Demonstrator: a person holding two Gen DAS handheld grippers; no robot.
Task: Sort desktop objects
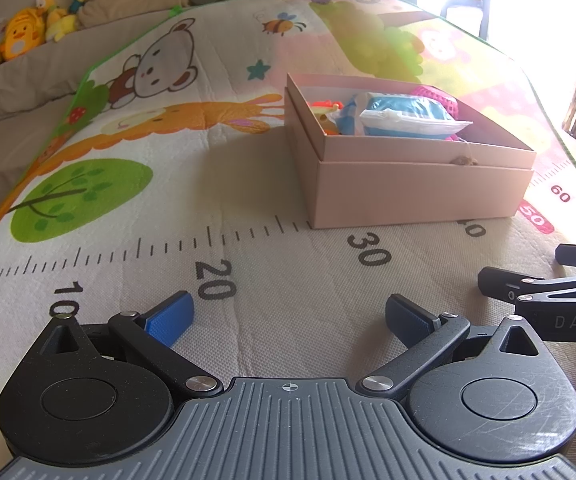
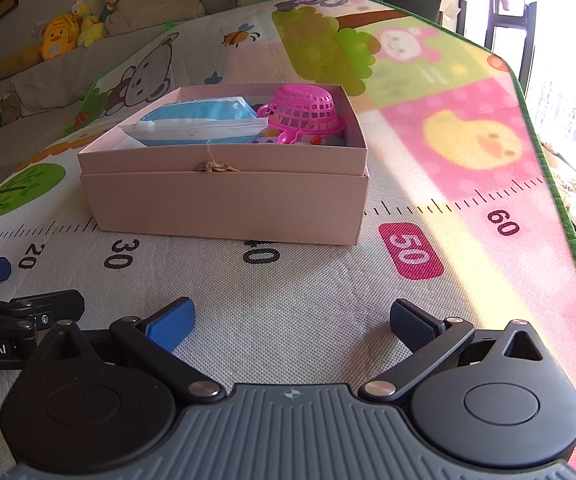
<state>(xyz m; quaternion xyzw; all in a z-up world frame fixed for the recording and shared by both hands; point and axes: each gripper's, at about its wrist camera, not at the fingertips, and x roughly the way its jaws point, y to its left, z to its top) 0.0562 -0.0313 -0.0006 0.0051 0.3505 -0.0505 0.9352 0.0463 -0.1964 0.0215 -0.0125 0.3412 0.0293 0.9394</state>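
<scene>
Left gripper (image 1: 288,320): spread wide with nothing between its blue pads (image 1: 172,318), low over the mat near the printed 20.
Right gripper (image 2: 292,322): also spread wide and holding nothing, low over the mat in front of the printed 40; in the left wrist view its dark fingers show at the right edge.
Play mat (image 2: 308,320): a woven cartoon surface with a printed ruler strip running across between the grippers and the box.
Pink box (image 2: 224,204): sits on the mat just beyond the ruler strip, roughly between the 30 and 40 marks, seated in its upturned lid, with a small scuff on its front rim.
Box contents: a blue-and-white pouch (image 2: 200,126) lies at the left, a pink mesh basket (image 2: 308,110) sits tilted at the right, and small orange pieces (image 1: 328,106) are too hidden to identify.
Background: plush toys (image 2: 62,36) on a sofa, well beyond the mat.
</scene>
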